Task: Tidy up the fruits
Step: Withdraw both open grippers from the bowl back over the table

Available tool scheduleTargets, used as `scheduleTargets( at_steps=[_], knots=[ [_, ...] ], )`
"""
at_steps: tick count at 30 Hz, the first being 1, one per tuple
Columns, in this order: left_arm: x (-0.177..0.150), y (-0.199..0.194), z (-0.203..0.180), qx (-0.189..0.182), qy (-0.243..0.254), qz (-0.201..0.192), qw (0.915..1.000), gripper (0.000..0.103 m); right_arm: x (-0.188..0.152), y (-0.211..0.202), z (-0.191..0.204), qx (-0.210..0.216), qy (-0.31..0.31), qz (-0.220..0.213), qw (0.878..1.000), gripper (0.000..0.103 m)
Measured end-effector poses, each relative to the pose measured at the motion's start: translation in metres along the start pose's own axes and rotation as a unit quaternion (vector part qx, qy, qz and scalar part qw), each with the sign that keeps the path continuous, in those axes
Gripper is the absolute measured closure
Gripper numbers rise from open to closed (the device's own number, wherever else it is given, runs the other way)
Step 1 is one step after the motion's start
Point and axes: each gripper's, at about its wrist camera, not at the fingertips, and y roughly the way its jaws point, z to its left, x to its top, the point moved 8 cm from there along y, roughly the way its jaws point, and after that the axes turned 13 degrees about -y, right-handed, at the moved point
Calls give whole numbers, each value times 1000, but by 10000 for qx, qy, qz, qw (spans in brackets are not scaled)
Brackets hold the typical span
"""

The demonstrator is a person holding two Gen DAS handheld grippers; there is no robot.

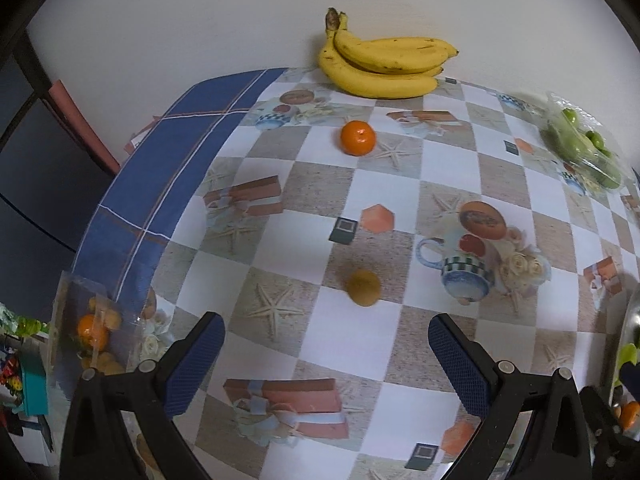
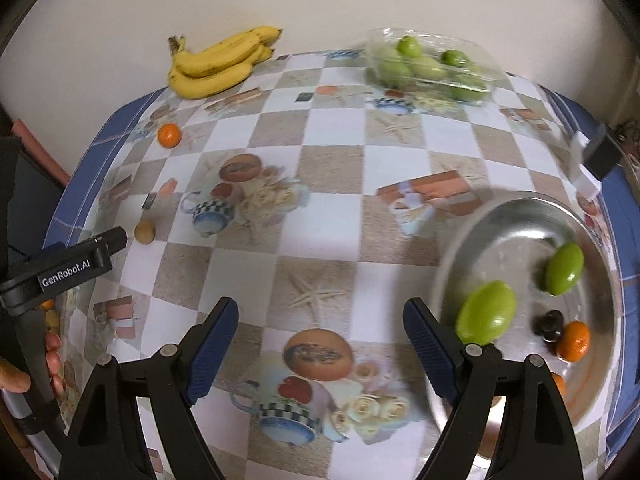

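Hovering left gripper [image 1: 326,354], brown fruit [image 1: 363,288] ahead

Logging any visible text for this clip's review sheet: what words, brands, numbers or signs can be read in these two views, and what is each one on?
"GenRobot.AI": white lettering on the black body of the left gripper, seen in the right wrist view.
Colourful packaging at the left edge of the left wrist view: any print is too small and blurred to read.
Patterned tablecloth: pictures only, no lettering that I can make out.
Clear fruit container: no readable label.
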Motion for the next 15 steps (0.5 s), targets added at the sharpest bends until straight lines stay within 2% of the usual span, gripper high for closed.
scheduleTargets(
  at_steps=[15],
  knots=[
    [-4, 25, 9, -63, -90, 345, 9993, 0, -2, 34, 16, 206, -97, 341, 9992, 18]
  ],
)
